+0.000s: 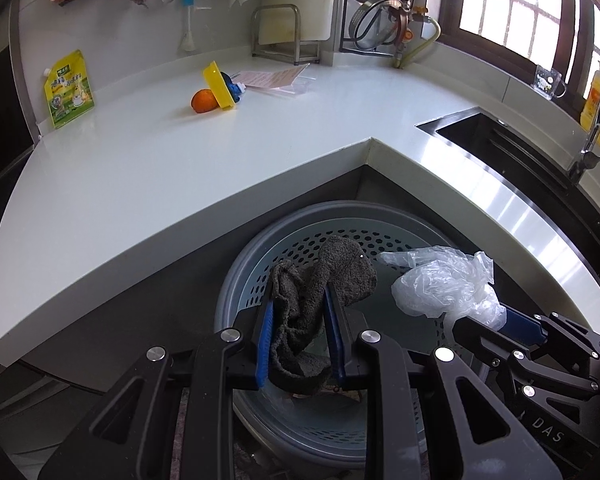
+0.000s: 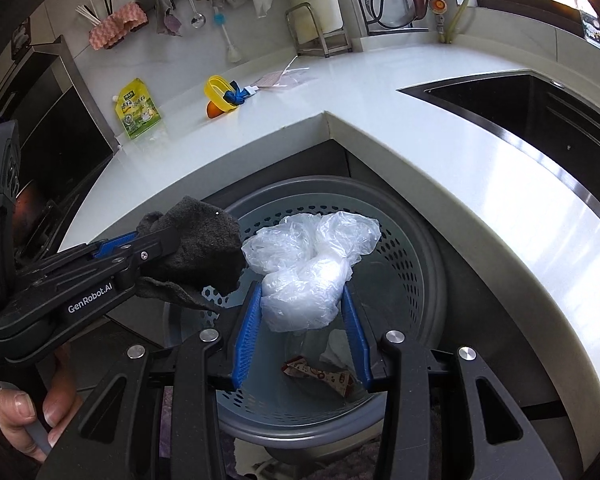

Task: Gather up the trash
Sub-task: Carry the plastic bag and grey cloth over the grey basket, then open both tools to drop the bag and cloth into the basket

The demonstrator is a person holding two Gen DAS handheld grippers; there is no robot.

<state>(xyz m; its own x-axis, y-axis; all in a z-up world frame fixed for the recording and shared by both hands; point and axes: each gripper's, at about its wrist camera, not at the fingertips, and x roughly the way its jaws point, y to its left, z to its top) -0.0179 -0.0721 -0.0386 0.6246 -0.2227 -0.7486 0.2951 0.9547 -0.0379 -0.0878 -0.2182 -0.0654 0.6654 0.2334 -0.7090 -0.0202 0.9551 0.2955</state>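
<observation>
The left tool [image 1: 298, 332] is clenched on a dark grey rag [image 1: 320, 300], a nubbly, crumpled cloth bunched between its blue pads, with one thick fold sticking up past the fingertips and the rest sagging below. The right tool [image 2: 302, 318] is grasping a clear plastic bag [image 2: 308, 264], crushed into a loose, shiny, wrinkled wad that bulges up and out beyond the pads. Both bundles hang side by side, just apart, over the open mouth of a round grey trash bin [image 2: 380, 192] with a pale perforated liner. Down in the bin lie a red-and-white printed wrapper [image 2: 320, 374] and a bit of white paper beside it. A person's hand [image 2: 24, 420] grips the left tool's handle at the lower left of the right wrist view. The bin sits in the inner corner of the white L-shaped surface [image 1: 140, 168]. Farther back on it stand a yellow-green pouch [image 1: 68, 90], an orange [image 1: 203, 101] against a yellow container, and some paper; a dark sink [image 1: 496, 136] is set in to the right.
</observation>
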